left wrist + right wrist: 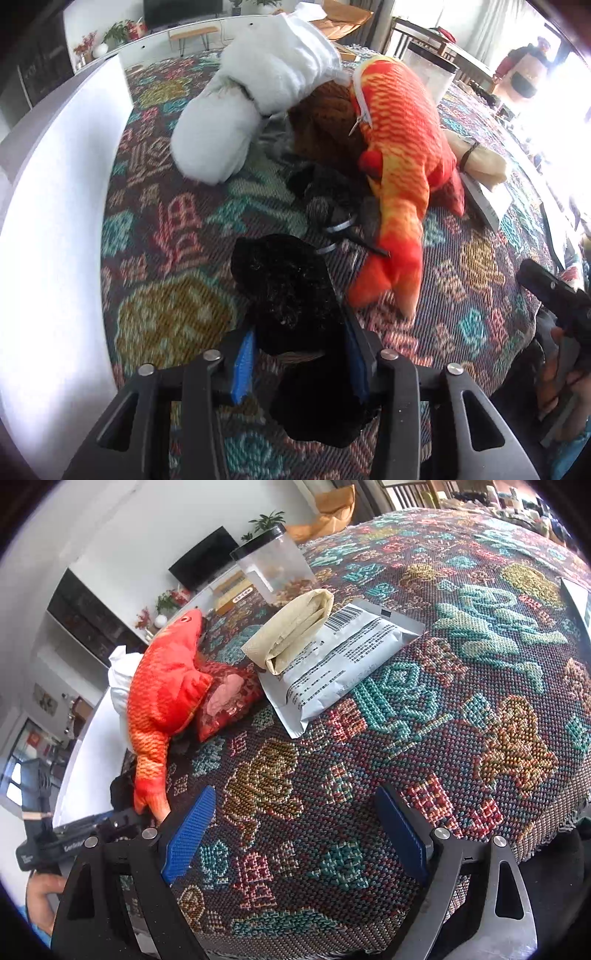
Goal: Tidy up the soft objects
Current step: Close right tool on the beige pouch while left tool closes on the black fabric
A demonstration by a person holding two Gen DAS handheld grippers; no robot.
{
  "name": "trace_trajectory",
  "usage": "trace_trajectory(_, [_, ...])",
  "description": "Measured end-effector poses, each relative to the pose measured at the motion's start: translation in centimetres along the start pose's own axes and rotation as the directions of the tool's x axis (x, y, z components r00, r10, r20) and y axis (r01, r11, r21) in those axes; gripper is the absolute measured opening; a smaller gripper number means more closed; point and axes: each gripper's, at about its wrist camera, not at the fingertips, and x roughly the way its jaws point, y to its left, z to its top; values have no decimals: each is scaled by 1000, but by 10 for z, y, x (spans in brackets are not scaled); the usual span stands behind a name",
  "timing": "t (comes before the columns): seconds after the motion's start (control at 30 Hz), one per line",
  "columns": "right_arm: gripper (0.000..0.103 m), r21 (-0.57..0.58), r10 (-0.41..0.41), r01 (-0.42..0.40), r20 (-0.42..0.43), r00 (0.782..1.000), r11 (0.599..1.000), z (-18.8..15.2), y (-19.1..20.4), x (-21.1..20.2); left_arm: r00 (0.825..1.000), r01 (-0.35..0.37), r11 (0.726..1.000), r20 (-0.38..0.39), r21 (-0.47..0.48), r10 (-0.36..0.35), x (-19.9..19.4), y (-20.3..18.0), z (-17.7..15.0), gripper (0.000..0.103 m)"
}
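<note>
My left gripper (299, 354) is shut on a black fuzzy soft item (291, 295) and holds it just above the patterned tablecloth (177, 229). Ahead lie an orange plush fish (399, 155), a white rolled cloth (258, 96), a brown fabric (325, 122) and dark grey soft pieces (328, 195). My right gripper (295, 834) is open and empty over the tablecloth (424, 720). In the right wrist view the orange fish (162, 694) lies at the left, beside a red cushion (229, 701) and a cream rolled cloth (295, 627).
A silver foil packet (343, 661) lies mid-table. A clear container with a black lid (273, 568) stands behind it. A white curved wall (55, 221) borders the table at the left. The table's edge (554, 834) is at the right.
</note>
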Motion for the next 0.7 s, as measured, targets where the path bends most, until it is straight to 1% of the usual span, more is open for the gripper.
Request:
trace_trajectory(0.07, [90, -4, -4, 4, -1, 1000, 1000, 0, 0, 0, 999, -36, 999, -2, -14, 36, 4, 6, -7, 82])
trace_trajectory(0.1, [90, -6, -5, 5, -2, 1000, 1000, 0, -1, 0, 999, -51, 999, 4, -17, 51, 4, 6, -13, 87])
trace_trajectory(0.13, [90, -6, -6, 6, -2, 1000, 1000, 0, -1, 0, 998, -61, 998, 8, -22, 61, 5, 5, -18, 88])
trace_trajectory(0.3, [90, -8, -8, 8, -2, 1000, 1000, 0, -1, 1, 998, -64, 997, 22, -31, 65, 22, 20, -5, 91])
trace_trajectory(0.33, [90, -10, -10, 10, -4, 1000, 1000, 0, -1, 1, 998, -65, 997, 25, -31, 65, 20, 17, -7, 91])
trace_trajectory(0.37, [91, -10, -6, 6, -4, 1000, 1000, 1, -1, 2, 998, -62, 998, 29, -32, 63, 9, 5, -19, 91])
trace_trajectory(0.43, [91, -2, 2, -2, -8, 1000, 1000, 2, -2, 2, 998, -56, 998, 33, -40, 57, 6, 4, -22, 91])
trace_trajectory(0.47, [91, 5, 9, -9, -19, 1000, 1000, 4, -2, 3, 998, -51, 998, 35, -46, 52, 4, 4, -24, 91])
trace_trajectory(0.5, [89, 0, 3, -3, -54, 999, 1000, 7, -3, 3, 998, -45, 998, 38, -54, 47, 3, 6, -23, 91])
trace_trajectory(0.53, [89, -24, -16, 14, -96, 995, 1000, 13, -1, 3, 998, -40, 997, 41, -59, 43, -6, -2, -33, 91])
trace_trajectory(0.57, [89, -56, -53, 48, -105, 993, 997, 22, 2, -1, 998, -34, 998, 46, -60, 37, -10, -4, -37, 91])
trace_trajectory(0.63, [89, -108, -77, 71, -54, 996, 992, 45, 7, -15, 998, -26, 998, 52, -58, 29, -14, -4, -41, 91])
trace_trajectory(0.7, [90, -167, -109, 104, -24, 994, 981, 75, 15, -24, 998, -13, 998, 54, -57, 16, -18, -5, -44, 91])
